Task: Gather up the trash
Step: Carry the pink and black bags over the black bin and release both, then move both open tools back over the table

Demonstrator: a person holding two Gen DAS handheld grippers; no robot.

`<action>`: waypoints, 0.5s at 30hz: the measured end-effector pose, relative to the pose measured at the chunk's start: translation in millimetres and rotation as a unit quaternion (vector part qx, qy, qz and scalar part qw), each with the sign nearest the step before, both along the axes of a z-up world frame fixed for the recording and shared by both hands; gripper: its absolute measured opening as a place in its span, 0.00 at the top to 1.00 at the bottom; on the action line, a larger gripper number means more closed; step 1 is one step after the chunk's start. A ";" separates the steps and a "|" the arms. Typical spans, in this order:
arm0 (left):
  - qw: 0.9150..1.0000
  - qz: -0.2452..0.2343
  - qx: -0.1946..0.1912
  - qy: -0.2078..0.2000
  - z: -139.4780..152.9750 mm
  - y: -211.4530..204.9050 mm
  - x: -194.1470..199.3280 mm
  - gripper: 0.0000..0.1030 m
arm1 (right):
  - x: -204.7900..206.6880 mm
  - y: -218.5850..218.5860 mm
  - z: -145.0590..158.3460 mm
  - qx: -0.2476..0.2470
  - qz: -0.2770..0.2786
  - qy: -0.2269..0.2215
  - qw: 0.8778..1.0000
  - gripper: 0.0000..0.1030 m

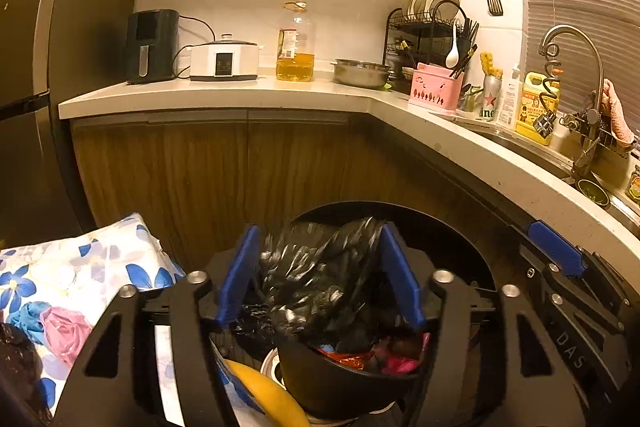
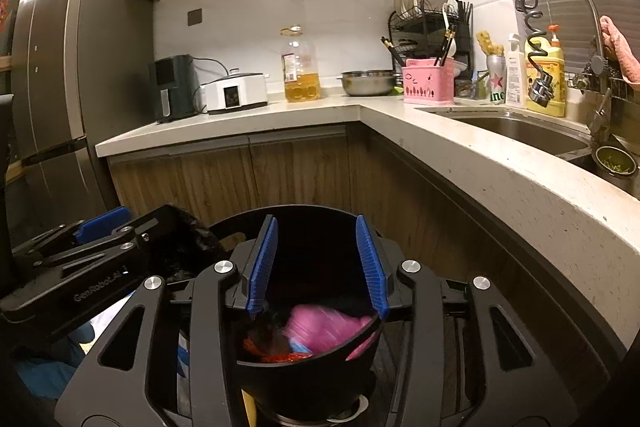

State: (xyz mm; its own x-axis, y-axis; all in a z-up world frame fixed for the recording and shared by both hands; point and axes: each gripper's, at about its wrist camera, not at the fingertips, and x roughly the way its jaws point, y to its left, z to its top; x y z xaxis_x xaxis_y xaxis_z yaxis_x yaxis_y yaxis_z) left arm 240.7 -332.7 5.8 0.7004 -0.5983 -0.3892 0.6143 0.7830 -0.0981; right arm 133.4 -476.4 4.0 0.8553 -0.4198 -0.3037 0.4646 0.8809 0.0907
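A black trash bin [image 1: 320, 383] stands on the floor by the cabinet corner, below both grippers. Pink [image 2: 328, 327] and red [image 2: 276, 353] wrappers lie inside it. My left gripper [image 1: 320, 229] hangs over the bin's left side. Its blue pads stand wide apart, and a crumpled black plastic bag [image 1: 320, 279], blurred, sits loose between them. The right wrist view shows that bag [image 2: 188, 239] at the bin's left rim. My right gripper [image 2: 317, 223] is over the bin's [image 2: 312, 383] mouth, pads apart with nothing between them.
A blue-flowered bag [image 1: 80, 267] with pink and blue plastic lies left of the bin, and something yellow [image 1: 264, 391] lies beside it. Wooden cabinet doors [image 2: 296, 171] stand right behind. The L-shaped counter [image 2: 500, 179] with its sink [image 2: 520, 131] overhangs on the right, the fridge [image 2: 52, 67] on the left.
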 end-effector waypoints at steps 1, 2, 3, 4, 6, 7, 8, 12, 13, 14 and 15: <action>1.000 0.002 -0.001 -0.001 -0.1 1.1 -0.3 0.32 | -1.0 -0.5 -0.1 0.000 -0.001 -0.001 1.000 0.57; 1.000 0.001 -0.002 -0.001 -0.6 1.7 -0.8 0.31 | -2.1 -0.5 -0.3 0.001 -0.003 -0.001 1.000 0.56; 1.000 0.000 0.000 0.000 -1.1 2.2 -1.1 0.30 | -3.0 -0.6 -0.4 0.001 -0.006 -0.001 1.000 0.55; 1.000 0.000 0.003 -0.001 -1.9 2.1 -1.4 0.29 | -3.7 -0.8 -0.5 0.002 -0.007 -0.002 1.000 0.54; 1.000 0.002 0.007 -0.002 -2.7 1.8 -2.3 0.27 | -5.3 -0.3 -1.1 0.003 -0.008 -0.001 1.000 0.54; 1.000 0.007 0.009 -0.001 -3.8 3.2 -2.5 0.27 | -6.2 0.3 -1.4 0.003 -0.009 -0.001 1.000 0.53; 1.000 0.010 0.009 0.001 -4.6 5.1 -2.8 0.25 | -7.1 1.0 -1.4 0.003 -0.009 0.000 1.000 0.53; 1.000 0.025 0.004 0.005 -6.0 17.0 -6.0 0.18 | -11.8 6.7 -0.6 0.003 -0.007 0.002 1.000 0.49; 1.000 0.029 0.002 0.006 -6.3 21.6 -8.0 0.17 | -12.9 9.6 -0.2 0.002 -0.005 0.003 1.000 0.47; 0.999 0.033 0.002 0.006 -6.4 25.5 -9.9 0.16 | -13.9 11.7 -0.1 0.001 -0.005 0.004 1.000 0.45; 0.999 0.042 0.004 0.006 -7.0 30.9 -13.2 0.16 | -15.4 15.1 -0.1 -0.001 -0.004 0.004 1.000 0.44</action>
State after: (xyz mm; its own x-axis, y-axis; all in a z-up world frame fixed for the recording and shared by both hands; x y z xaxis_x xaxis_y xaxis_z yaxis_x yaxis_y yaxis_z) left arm 227.5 -301.8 -1.2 0.7430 -0.5345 -0.4028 0.5452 0.8325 -0.0989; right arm 118.0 -461.3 4.0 0.8491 -0.4280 -0.3096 0.4732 0.8768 0.0856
